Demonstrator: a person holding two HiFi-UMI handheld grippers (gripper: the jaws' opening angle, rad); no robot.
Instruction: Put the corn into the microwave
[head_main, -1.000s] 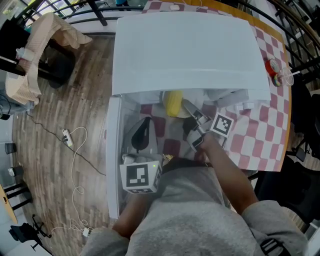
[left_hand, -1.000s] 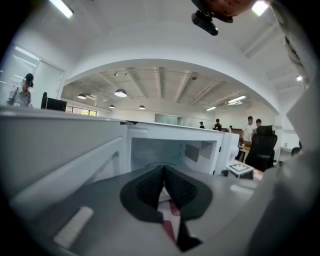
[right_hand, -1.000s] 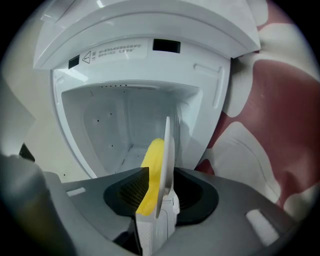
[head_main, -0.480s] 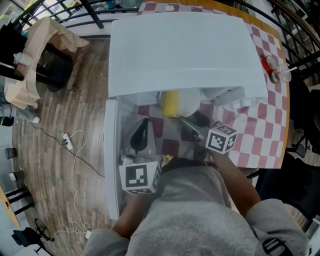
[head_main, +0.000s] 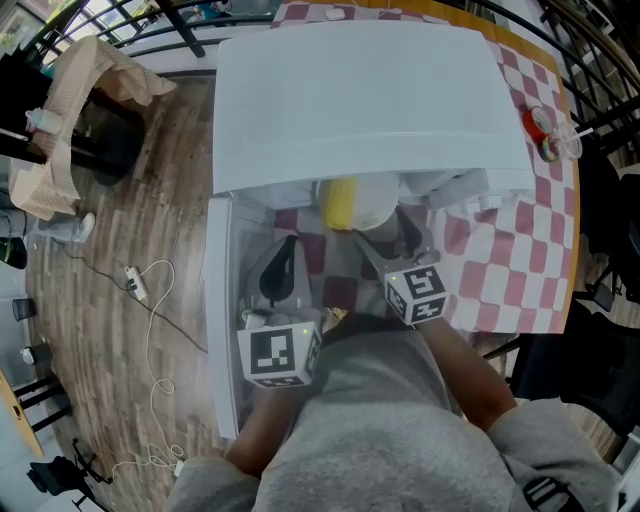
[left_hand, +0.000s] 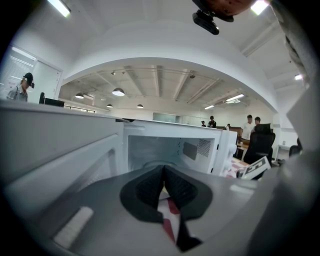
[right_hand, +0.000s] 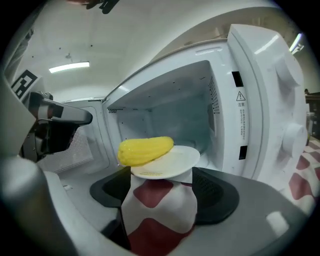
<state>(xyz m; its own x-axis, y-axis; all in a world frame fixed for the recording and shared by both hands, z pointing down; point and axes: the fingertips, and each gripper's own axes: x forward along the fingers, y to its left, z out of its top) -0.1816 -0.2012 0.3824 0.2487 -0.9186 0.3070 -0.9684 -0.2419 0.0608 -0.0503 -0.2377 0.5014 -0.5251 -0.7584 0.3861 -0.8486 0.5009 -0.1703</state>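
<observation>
**Corn let go at the microwave's mouth**

The right gripper (right_hand: 162, 200) had just been opening its jaws, which stood spread wide with nothing pinched. Just ahead of them the corn (right_hand: 145, 150) lay on a white plate (right_hand: 175, 162) at the threshold of the open microwave (head_main: 370, 100), not yet fully inside. It was probably set there so a push could slide it deeper. The left gripper (left_hand: 164, 187), jaws pressed together on nothing, sat beside the swung-out door (head_main: 218, 300), seemingly to stop it swinging shut.
</observation>
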